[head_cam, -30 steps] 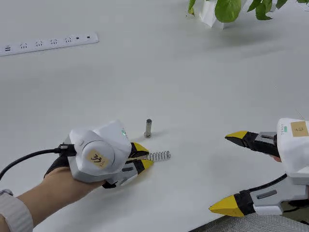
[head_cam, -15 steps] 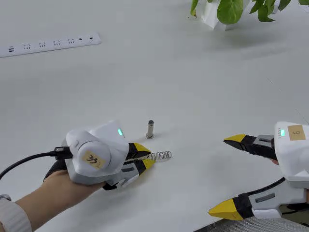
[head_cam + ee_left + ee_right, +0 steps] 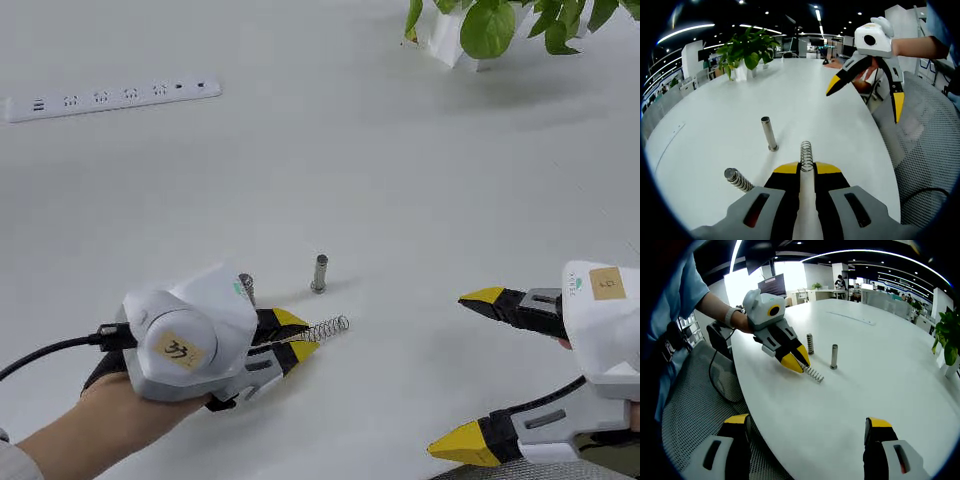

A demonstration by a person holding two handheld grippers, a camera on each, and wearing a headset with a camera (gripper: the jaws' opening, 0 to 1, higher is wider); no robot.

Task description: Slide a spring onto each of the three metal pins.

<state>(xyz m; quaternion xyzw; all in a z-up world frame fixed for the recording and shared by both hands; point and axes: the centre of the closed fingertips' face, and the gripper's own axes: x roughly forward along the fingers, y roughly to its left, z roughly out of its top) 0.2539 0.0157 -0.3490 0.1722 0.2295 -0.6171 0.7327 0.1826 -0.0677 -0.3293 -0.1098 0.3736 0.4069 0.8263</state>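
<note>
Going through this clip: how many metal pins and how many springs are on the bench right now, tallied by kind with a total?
Metal pins: 2, a bare pin and a sleeved pin.
Springs: 2, the fitted spring around the sleeved pin and the held spring in the shut left gripper.
Total: 4.

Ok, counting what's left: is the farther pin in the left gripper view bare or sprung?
Bare: the farther pin shows smooth metal, no coils around it.
</note>
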